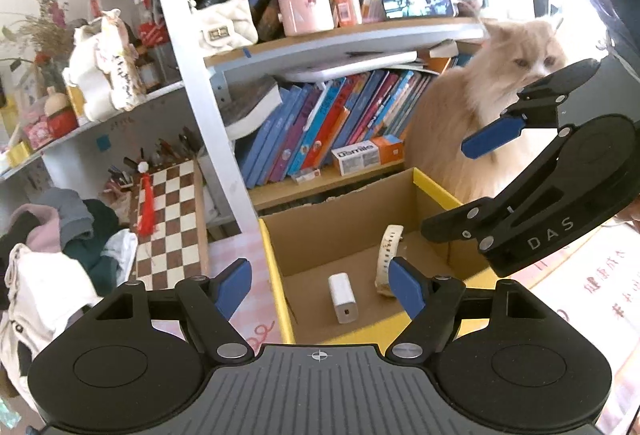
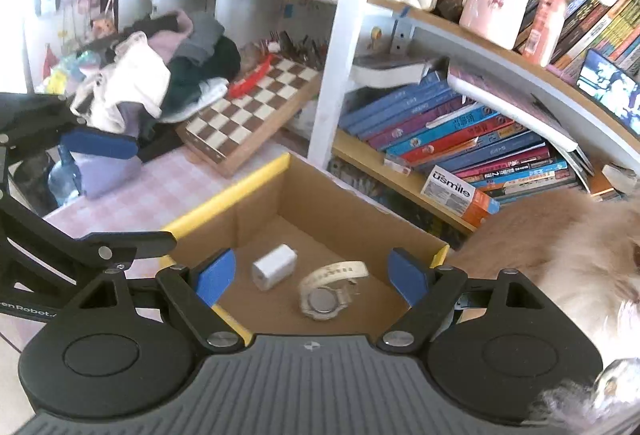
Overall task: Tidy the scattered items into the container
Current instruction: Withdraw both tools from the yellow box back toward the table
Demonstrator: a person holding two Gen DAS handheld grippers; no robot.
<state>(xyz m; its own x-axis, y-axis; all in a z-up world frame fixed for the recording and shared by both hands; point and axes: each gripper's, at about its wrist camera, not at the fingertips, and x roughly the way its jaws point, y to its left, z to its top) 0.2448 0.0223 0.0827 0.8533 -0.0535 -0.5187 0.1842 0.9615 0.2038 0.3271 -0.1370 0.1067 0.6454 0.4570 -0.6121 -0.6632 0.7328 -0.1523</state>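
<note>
An open cardboard box with a yellow rim [image 1: 276, 267] [image 2: 224, 195] stands on the pink checked table. Inside lie a white charger block [image 1: 342, 298] [image 2: 274, 267] and a cream wristwatch [image 1: 387, 259] [image 2: 326, 295]. My left gripper [image 1: 320, 285] is open and empty, held above the box's near edge. My right gripper [image 2: 310, 277] is open and empty above the box, over the watch and charger. The right gripper also shows in the left wrist view, where one blue fingertip [image 1: 494, 137] is in sight at the right. The left gripper shows at the left of the right wrist view [image 2: 100, 149].
A fluffy cream cat [image 1: 492, 107] [image 2: 560, 255] sits right beside the box. A chessboard [image 1: 170, 223] [image 2: 256, 107] leans by a pile of clothes [image 1: 60, 235] [image 2: 152, 75]. Packed bookshelves [image 1: 340, 123] stand behind the box.
</note>
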